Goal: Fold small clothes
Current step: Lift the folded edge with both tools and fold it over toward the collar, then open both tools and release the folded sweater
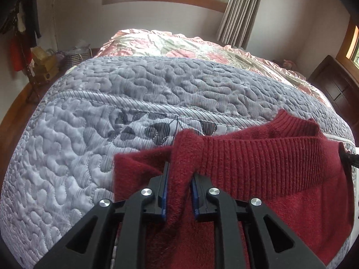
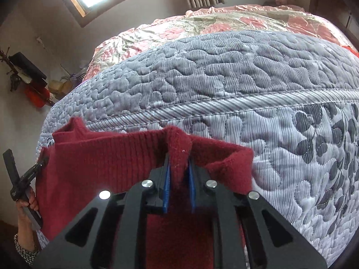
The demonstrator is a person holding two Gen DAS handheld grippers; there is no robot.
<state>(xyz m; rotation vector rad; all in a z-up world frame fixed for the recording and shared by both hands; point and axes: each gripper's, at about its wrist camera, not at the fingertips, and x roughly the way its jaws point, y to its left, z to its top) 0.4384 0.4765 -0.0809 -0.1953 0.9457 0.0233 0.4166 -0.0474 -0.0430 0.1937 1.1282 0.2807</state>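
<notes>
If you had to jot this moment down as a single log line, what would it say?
step: lifting to fold | left tool: shut on red sweater | right tool: shut on red sweater | surface: grey quilted bedspread

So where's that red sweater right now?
The red sweater is held up over the near edge of the grey quilt, its ribbed edge pinched between the left gripper and the right gripper, one at each end.

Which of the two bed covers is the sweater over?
The grey quilted cover, nearer the tools. The pink floral cover lies farther off by the window, clear of the red sweater.
</notes>
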